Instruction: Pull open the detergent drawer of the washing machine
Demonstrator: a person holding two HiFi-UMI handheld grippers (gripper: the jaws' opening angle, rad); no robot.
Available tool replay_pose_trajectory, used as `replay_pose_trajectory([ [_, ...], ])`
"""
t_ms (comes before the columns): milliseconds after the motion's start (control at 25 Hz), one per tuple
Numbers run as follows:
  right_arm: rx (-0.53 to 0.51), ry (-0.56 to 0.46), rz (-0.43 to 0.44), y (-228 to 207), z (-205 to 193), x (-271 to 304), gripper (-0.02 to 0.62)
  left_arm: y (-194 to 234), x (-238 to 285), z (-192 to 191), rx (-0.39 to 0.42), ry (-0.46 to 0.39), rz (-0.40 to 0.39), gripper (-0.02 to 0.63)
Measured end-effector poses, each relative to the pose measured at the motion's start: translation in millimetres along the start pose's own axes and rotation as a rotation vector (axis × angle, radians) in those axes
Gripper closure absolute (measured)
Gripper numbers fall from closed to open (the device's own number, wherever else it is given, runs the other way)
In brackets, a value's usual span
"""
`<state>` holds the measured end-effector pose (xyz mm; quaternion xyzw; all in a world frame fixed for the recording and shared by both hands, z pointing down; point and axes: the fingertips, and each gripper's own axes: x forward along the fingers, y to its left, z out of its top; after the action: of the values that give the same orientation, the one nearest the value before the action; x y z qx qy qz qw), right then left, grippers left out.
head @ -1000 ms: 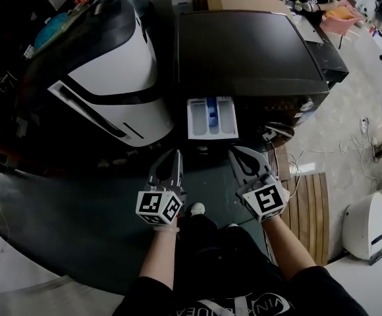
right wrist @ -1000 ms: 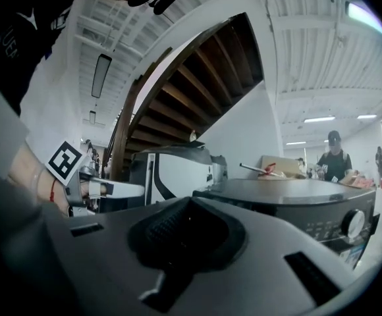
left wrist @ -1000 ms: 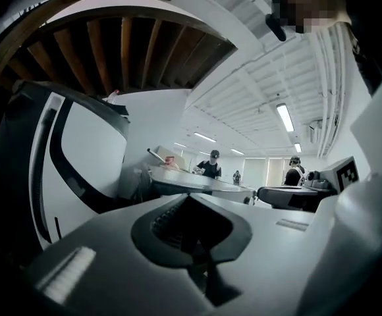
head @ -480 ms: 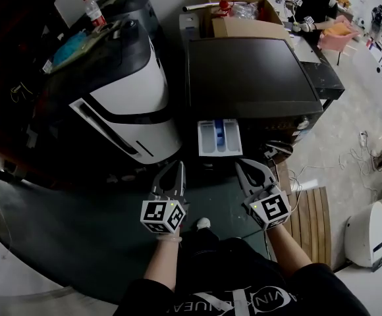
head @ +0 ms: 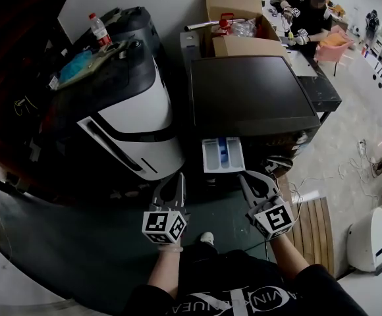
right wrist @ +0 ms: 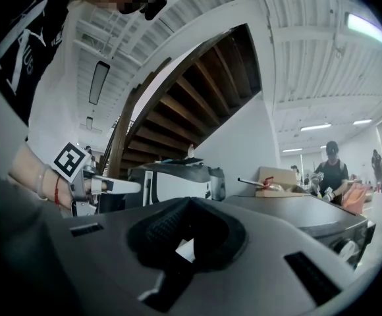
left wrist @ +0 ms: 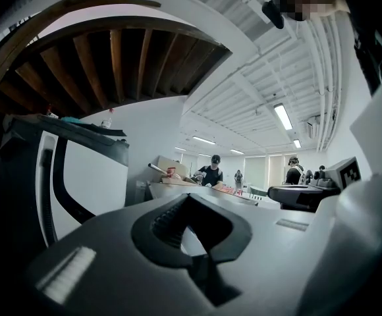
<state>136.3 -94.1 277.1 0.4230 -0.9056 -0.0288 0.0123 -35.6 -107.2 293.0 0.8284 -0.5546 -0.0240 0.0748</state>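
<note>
Detergent drawer out, both claws closed and empty

The white detergent drawer (head: 222, 155) sticks out from the front of the dark washing machine (head: 250, 91), its compartments open to view with a blue insert in the middle. The left claw (head: 179, 177) and right claw (head: 244, 176) are held side by side in front of the drawer and clear of it. Each has its jaws pressed together with nothing between them. A large white-and-black appliance (head: 135, 110) stands just beside the machine.
</note>
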Motion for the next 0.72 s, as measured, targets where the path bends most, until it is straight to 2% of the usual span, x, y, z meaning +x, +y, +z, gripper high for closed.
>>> replay_pose_trajectory([
  [720, -0.03, -0.041, -0.028, 0, 22, 14, 0.584, 21, 1, 29, 0.025, -0.039, 0.003, 0.597],
])
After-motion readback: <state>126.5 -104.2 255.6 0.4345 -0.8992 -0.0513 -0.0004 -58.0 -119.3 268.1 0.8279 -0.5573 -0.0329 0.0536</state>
